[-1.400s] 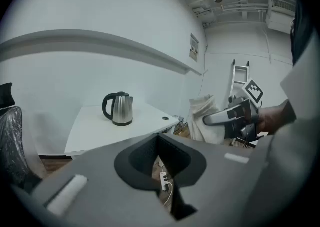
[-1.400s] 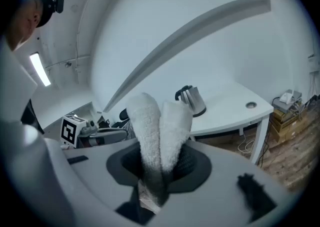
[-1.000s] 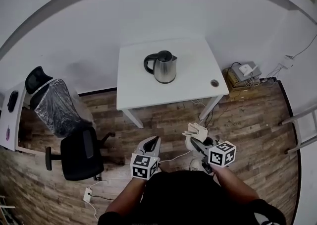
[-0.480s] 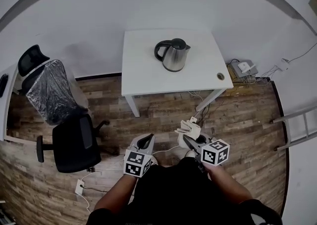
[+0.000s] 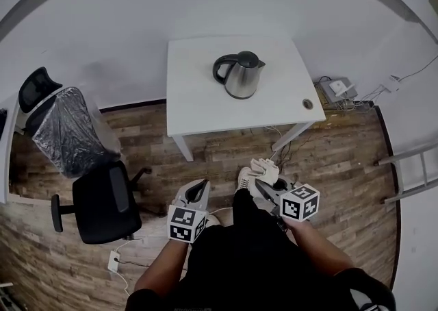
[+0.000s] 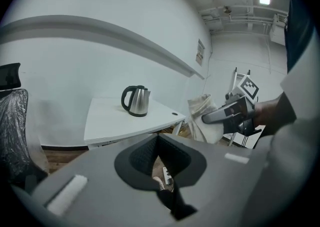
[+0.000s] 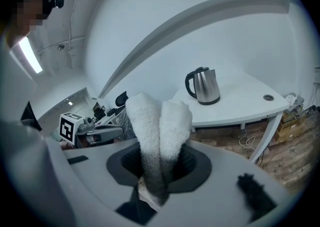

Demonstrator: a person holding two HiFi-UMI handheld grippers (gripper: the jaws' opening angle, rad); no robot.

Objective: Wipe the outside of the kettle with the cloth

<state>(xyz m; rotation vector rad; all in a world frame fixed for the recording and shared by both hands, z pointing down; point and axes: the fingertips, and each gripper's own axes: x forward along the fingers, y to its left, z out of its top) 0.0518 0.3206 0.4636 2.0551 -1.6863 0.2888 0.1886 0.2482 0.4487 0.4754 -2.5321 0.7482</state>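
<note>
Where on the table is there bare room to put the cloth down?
The table is bare left of the kettle, and along its front edge up to the cable hole. Only the kettle stands on it, toward the back.

Far side: table [image 5: 198,114] against the wall, kettle [image 5: 239,77] on it near the middle, handle to the left. Left of the table, a covered chair [image 5: 65,128]; nearer than that, an office chair [image 5: 102,200] on the floor. Near side, well apart from the table: left gripper [image 5: 200,188] and right gripper [image 5: 260,183] side by side, cloth [image 5: 264,169] pinched between the right one's jaws and sticking out toward the table
</note>
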